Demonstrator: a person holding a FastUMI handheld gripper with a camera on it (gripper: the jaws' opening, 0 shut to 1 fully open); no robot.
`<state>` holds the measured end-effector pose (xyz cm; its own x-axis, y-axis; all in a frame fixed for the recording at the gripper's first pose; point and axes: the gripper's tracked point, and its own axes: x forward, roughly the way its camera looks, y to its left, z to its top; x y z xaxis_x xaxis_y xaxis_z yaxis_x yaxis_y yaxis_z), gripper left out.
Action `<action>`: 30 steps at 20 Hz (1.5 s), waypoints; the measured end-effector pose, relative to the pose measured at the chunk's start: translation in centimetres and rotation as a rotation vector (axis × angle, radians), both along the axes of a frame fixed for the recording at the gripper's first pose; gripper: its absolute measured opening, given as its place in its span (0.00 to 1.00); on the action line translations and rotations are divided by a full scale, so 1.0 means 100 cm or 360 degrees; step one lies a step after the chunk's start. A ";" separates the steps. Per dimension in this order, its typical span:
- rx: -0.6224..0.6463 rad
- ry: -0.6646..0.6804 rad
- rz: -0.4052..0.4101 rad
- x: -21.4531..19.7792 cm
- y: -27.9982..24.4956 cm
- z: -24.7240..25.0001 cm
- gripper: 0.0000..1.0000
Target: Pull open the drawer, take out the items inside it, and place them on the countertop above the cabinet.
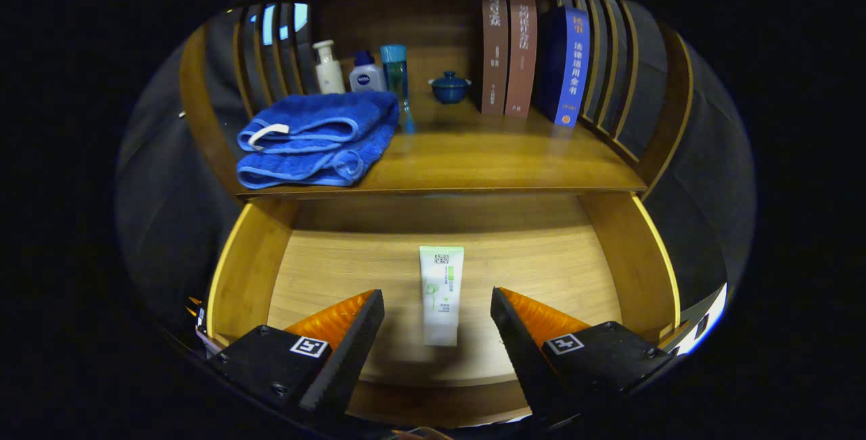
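1. The tube (441, 293) is a flat, soft plastic squeeze tube, white with a green band and a leaf print, crimped square at its far end and capped at its near end. It lies flat on the floor of the open drawer (252, 271), lengthwise between the two fingers.
2. The gripper (438, 315) hangs over the drawer with its jaws spread wide; the tube sits in the gap and touches neither finger. The fingers are wedge-shaped with ribbed inner faces.
3. The drawer is smooth, pale wood with a fine grain, its side walls thick and straight.
4. Above the drawer, the countertop (473, 156) is a glossy, darker wooden board that reflects the things on it.
5. On its left a folded towel (314, 141), thick blue terry cloth with a lighter trim and a white loop, reaches the front edge.
6. Behind the towel stand a white pump bottle (329, 68), a squat white bottle with a blue cap (366, 73) and a tall clear teal bottle (395, 78).
7. A small round blue lidded cup (450, 87) sits near the middle, and three upright books (534, 54) stand at the right, two brown and one blue.
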<state>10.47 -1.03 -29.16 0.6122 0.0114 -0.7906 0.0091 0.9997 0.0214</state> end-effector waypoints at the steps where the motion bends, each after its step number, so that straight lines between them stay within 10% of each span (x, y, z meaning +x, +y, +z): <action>1: -0.0001 0.0066 -0.0013 0.002 -0.002 -0.010 1.00; 13: 0.0009 0.0597 -0.0050 -0.012 -0.008 -0.093 0.99; 19: -0.0031 0.0611 0.0003 -0.009 -0.010 -0.095 0.52; 30: 0.0040 0.0535 0.0055 -0.017 -0.006 -0.091 0.45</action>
<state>8.76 -1.60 -38.24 0.3162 0.0498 -0.9474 -0.0141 0.9988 0.0477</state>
